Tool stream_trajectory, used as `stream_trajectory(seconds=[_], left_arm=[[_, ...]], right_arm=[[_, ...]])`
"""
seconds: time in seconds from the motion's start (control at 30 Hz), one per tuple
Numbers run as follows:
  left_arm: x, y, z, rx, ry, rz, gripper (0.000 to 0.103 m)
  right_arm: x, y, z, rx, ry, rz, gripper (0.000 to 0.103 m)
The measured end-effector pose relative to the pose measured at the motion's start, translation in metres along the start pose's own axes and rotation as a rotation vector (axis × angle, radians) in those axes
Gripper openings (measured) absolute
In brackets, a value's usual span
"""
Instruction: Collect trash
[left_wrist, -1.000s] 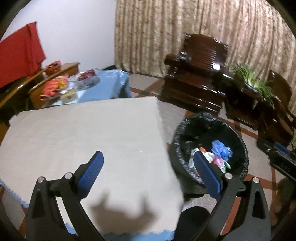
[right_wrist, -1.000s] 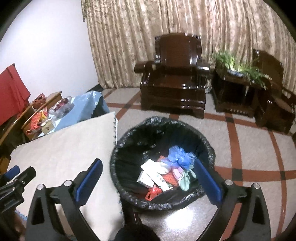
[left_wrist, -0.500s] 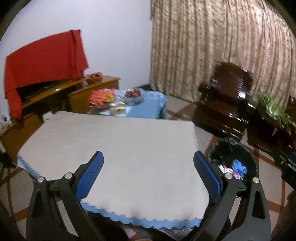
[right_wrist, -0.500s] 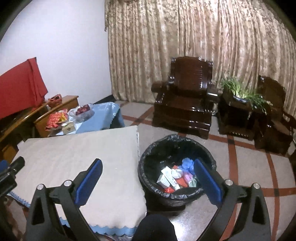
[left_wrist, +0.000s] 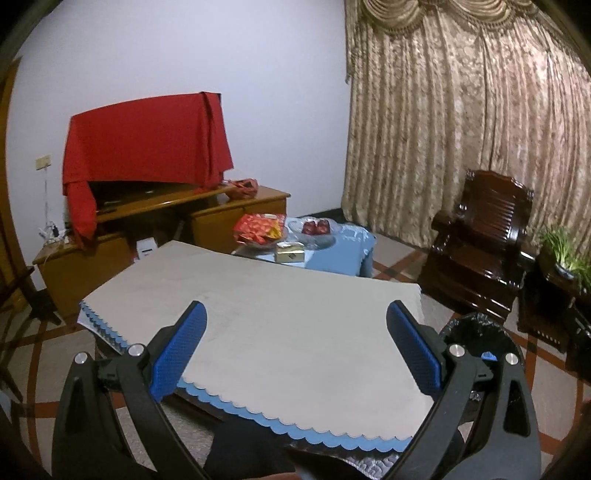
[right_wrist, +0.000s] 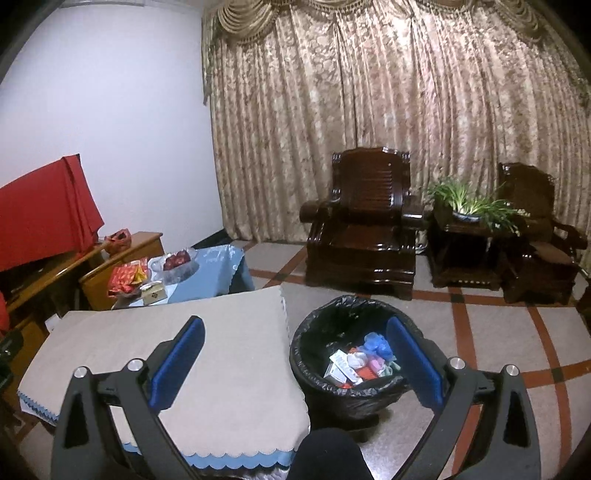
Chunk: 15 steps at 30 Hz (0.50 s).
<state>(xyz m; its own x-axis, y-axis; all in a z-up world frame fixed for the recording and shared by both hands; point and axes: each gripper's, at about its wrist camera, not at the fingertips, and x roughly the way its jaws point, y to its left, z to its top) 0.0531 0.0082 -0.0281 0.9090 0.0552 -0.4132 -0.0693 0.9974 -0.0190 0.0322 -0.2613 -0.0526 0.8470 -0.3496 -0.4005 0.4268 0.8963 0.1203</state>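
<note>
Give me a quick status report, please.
Left gripper, right gripper: jaws open, empty. Trash in bin. Table bare. Nothing in the way.

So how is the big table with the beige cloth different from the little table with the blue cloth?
The table with the beige cloth is nearer, bigger and bare on top; the table with the blue cloth sits behind it, smaller, holding red snack packets and a glass fruit dish. Both are cloth-covered.
</note>
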Motion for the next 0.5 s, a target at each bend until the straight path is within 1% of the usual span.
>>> stream_trajectory(seconds=[0.13, 0.27, 0.5], left_arm=[[-0.017, 0.011, 0.002, -0.028, -0.018, 0.033, 0.095], [-0.032, 0.019, 0.000, -0.033, -0.040, 0.066, 0.095], [-0.047, 0.025, -0.002, -0.036, -0.055, 0.069, 0.095]], right_arm=[[-0.018, 0.005, -0.001, 0.005, -0.011, -0.002, 0.097], [-0.035, 0.011, -0.003, -0.001, -0.039, 0.003, 0.097], [-0.042, 0.021, -0.006, -0.022, -0.043, 0.022, 0.097]])
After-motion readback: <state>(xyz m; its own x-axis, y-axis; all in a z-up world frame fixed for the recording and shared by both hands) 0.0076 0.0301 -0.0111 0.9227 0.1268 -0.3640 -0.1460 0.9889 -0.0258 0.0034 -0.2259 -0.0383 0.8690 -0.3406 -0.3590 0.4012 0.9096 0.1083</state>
